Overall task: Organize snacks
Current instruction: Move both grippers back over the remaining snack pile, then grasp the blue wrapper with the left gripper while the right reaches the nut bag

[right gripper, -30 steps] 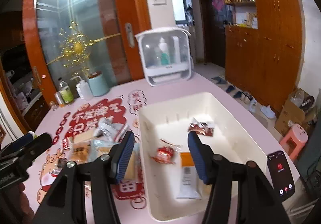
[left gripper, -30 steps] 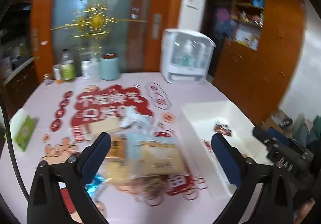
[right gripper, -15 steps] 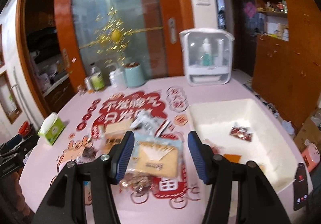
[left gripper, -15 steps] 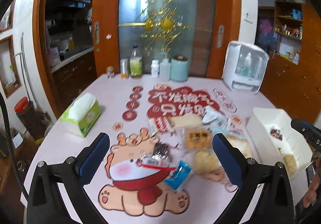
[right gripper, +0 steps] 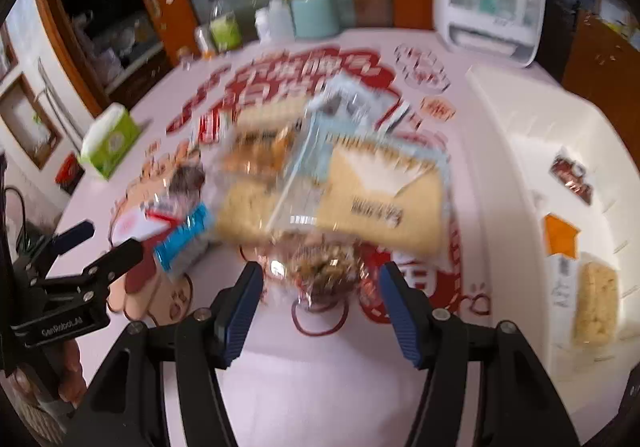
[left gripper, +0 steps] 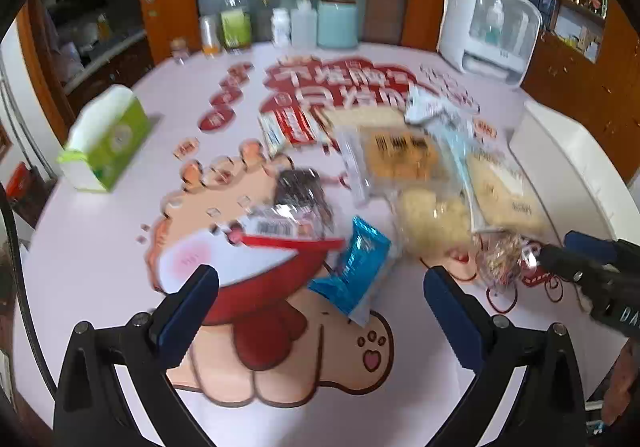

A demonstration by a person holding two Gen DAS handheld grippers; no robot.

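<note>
Right gripper (right gripper: 320,303) released, just widening, empty; left gripper (left gripper: 320,311) released; white bin (right gripper: 520,119) holds few snack packets (right gripper: 596,303).

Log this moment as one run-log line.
stage: reaching for pile | left gripper: open, over blue packet | right gripper: open, just widened, over clear packet | bin: partly filled

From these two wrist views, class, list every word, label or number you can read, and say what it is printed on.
"GenRobot.AI": on the body of the left gripper, seen in the right wrist view.
"DA", cut off at the picture's edge: on the right gripper, seen in the left wrist view.
Large white characters on the red table mat: too blurred to read.
Print and barcodes on the snack packets: too blurred to read.
</note>
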